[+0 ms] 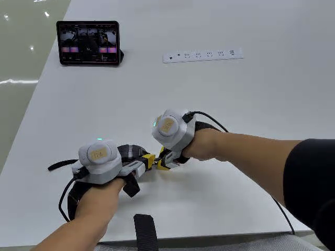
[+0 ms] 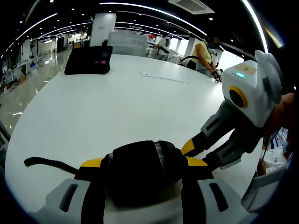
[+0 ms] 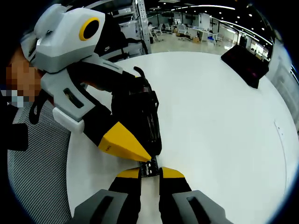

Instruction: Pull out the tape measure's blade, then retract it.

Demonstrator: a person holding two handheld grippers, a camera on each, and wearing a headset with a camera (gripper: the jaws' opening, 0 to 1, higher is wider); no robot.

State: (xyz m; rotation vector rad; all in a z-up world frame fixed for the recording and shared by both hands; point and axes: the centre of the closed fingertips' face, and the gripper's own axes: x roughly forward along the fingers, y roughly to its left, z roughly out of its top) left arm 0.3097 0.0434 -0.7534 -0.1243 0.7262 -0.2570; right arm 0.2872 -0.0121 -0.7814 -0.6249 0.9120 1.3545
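Two grippers meet tip to tip low on the white surface (image 1: pixel 209 94), near its front edge. Left gripper (image 2: pixel 144 163) is clamped across the black tape measure (image 3: pixel 140 112), jaws on either side of the case, case resting on the surface. Right gripper (image 3: pixel 150 173) is nearly closed, its jaws pinching a small metal piece that reads as the blade tip (image 3: pixel 149 167), right at the foot of the case. The two grippers are almost touching; little or no blade looks drawn. Key relation: the case lies straight ahead of the right gripper along its jaws, so the blade's long axis should run from the case toward the person's right; the pull looks to call for the right gripper backing off along that line while the left pins the case. Right gripper is the nearer to the tip. Hard to read: the left gripper's yellow jaw covers the case mouth, so the slot and the length of blade out cannot be told. No lock button can be made out. Black strap (image 2: pixel 46 163) trails off the case's far side. Tablet (image 1: pixel 88 43) and power strip (image 1: pixel 203 55) sit well apart at the far end.
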